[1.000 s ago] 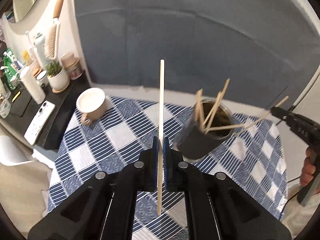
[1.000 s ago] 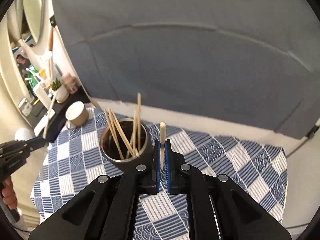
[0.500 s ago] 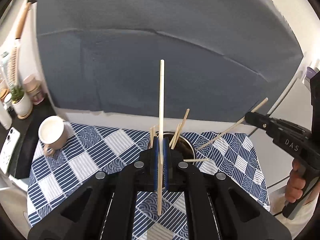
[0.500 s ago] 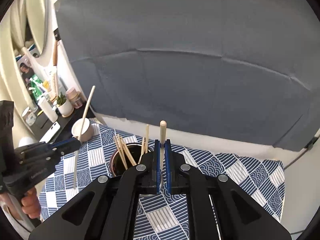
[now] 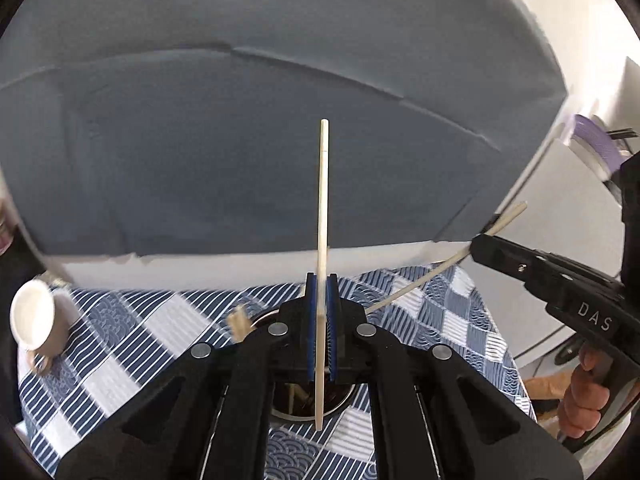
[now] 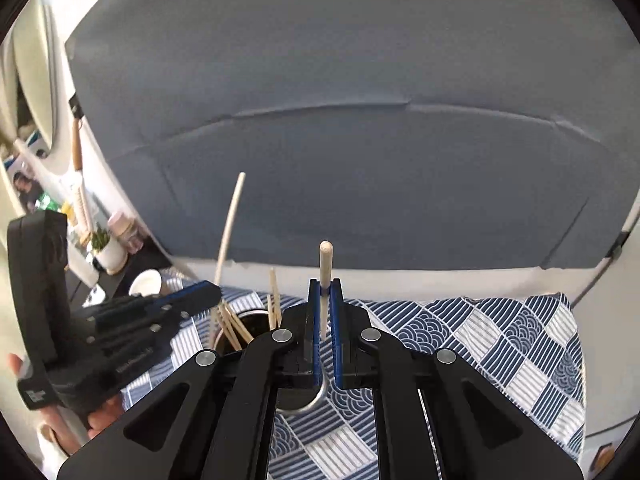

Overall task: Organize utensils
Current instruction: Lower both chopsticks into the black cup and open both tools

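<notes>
We hold one light, stiff chopstick [image 5: 323,216] pinched near its middle in the left gripper [image 5: 321,332], directly above the metal holder [image 6: 304,402]. The right gripper [image 6: 324,320] pinches another chopstick [image 6: 325,264]. Thin and smooth: grip mid-shaft.

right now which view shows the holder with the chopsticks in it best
The right wrist view: the holder shows its open rim and chopsticks left of the right gripper. In the left wrist view the left gripper hides most of it.
</notes>
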{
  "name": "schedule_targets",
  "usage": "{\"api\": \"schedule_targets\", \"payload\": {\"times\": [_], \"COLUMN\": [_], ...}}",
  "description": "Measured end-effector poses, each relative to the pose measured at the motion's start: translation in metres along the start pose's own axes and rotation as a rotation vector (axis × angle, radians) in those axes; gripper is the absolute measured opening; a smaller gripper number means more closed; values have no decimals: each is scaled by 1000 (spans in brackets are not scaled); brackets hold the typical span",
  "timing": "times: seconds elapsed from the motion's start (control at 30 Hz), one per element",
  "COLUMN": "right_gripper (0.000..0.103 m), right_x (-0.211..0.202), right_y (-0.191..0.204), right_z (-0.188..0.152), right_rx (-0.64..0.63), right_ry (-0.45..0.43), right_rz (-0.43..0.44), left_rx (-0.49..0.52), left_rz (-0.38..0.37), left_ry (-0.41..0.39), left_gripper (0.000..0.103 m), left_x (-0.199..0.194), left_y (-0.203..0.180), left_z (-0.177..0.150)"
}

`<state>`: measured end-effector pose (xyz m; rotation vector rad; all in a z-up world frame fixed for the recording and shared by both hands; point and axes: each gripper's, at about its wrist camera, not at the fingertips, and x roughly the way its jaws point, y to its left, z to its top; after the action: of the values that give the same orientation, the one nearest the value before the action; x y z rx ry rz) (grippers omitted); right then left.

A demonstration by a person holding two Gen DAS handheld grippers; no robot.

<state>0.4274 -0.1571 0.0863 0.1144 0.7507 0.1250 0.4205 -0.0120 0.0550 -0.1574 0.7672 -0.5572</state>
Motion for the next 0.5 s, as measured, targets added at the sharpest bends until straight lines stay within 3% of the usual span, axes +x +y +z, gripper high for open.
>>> {"api": "schedule_targets", "payload": {"times": [0.5], "right_gripper": [5], "right_x": [-23], "right_y": [17], "right_z": [-7], "right_rx": [29], "right_ry": [-88], "right_rz": [20], "left_rx": [17], "left_rz": [-59], "left_ry": [-37], "left_gripper": [5], "left_x": [33], "left_y": [31], "left_z": [-12]}}
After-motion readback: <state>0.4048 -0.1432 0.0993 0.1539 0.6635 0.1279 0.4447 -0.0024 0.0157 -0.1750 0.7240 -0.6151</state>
